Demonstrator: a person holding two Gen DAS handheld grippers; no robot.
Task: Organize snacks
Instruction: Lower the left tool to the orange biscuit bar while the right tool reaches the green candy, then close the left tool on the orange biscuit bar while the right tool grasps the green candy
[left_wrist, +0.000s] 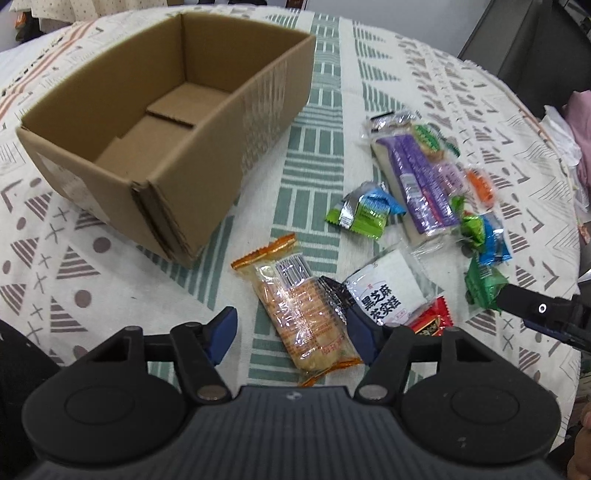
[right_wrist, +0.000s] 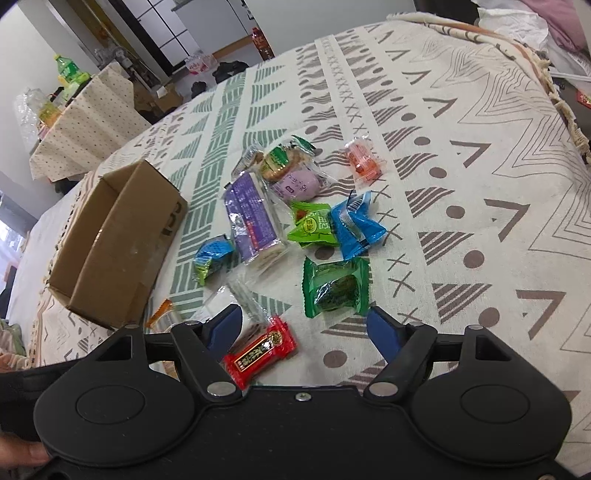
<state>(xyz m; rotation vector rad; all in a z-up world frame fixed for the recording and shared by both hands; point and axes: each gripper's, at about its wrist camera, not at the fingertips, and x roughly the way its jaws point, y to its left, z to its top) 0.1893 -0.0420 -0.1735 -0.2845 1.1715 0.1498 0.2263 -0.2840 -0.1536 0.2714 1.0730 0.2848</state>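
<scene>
An empty open cardboard box (left_wrist: 162, 122) stands on the patterned cloth; it also shows at the left of the right wrist view (right_wrist: 118, 240). Loose snacks lie right of it. My left gripper (left_wrist: 291, 330) is open, its fingers on either side of an orange-edged cracker pack (left_wrist: 299, 314). A white sesame cake pack (left_wrist: 384, 288) and a long purple pack (left_wrist: 417, 184) lie beyond. My right gripper (right_wrist: 306, 328) is open just above the cloth, with a red candy (right_wrist: 260, 349) and a green wrapped snack (right_wrist: 338, 286) near its fingers.
More small packets lie around: blue-green ones (left_wrist: 364, 212), (right_wrist: 354, 225), an orange one (right_wrist: 364, 160), a light purple one (right_wrist: 299, 184). The table's edge curves at the right (left_wrist: 569, 206). Another cloth-covered table with bottles (right_wrist: 70, 122) stands behind.
</scene>
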